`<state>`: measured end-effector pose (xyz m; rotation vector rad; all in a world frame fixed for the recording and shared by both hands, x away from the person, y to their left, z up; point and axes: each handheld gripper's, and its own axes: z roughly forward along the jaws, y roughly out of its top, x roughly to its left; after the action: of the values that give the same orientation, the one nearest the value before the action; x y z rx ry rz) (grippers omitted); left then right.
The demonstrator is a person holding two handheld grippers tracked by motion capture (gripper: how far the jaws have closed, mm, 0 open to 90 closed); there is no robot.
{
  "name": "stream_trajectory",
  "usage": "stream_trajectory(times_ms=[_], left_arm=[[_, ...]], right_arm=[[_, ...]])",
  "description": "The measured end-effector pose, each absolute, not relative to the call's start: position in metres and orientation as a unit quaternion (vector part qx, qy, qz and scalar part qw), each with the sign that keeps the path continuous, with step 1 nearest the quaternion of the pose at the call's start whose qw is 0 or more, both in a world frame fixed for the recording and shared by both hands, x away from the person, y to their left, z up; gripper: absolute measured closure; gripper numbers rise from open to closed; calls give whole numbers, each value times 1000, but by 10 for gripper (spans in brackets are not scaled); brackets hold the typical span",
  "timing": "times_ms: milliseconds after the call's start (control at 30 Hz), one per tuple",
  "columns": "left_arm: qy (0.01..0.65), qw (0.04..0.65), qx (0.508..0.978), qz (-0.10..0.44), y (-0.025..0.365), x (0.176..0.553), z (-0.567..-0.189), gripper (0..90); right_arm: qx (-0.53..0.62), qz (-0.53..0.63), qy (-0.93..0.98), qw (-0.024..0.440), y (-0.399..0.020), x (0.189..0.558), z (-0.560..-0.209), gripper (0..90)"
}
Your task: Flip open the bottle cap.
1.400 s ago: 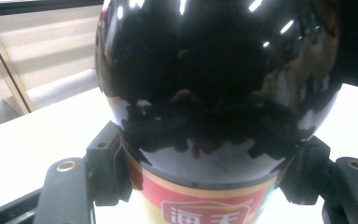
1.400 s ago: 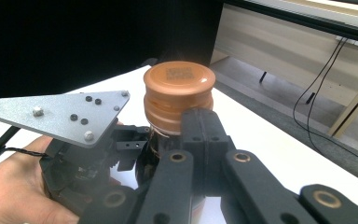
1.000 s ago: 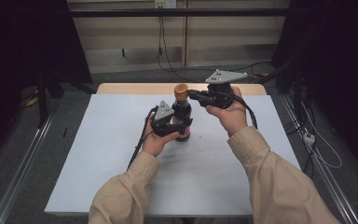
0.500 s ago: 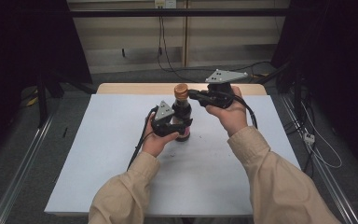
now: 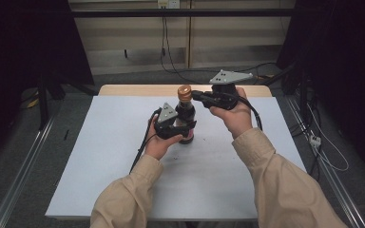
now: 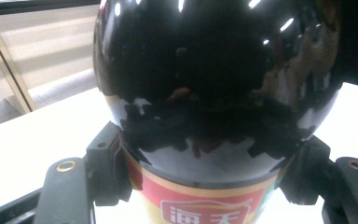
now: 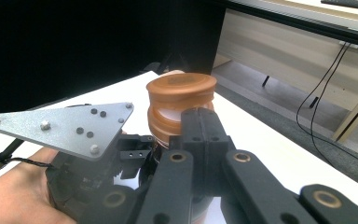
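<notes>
1. The left hand-held gripper [image 5: 184,127] clamps the dark bottle [image 5: 186,118] at its body, jaws pressed against both sides just above the red label [image 6: 200,205].
2. The right hand-held gripper [image 5: 196,95] has its jaws fully closed, tips against the bottle's neck just below the orange cap [image 7: 181,91].
3. Between both hand-held grippers, the bottle stands upright on the white counter [image 5: 100,156].

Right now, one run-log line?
left gripper: shut on dark glass bottle | right gripper: shut, against orange cap | bottle upright on table
</notes>
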<state>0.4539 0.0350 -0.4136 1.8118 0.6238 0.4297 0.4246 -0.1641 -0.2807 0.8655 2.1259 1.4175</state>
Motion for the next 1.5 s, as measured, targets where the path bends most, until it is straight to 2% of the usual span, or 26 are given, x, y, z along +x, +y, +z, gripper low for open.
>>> stream_trajectory(times_ms=[1500], left_arm=[[265, 554, 767, 184, 35, 453, -414, 304]], right_arm=[[307, 513, 770, 225, -159, 424, -271, 900]])
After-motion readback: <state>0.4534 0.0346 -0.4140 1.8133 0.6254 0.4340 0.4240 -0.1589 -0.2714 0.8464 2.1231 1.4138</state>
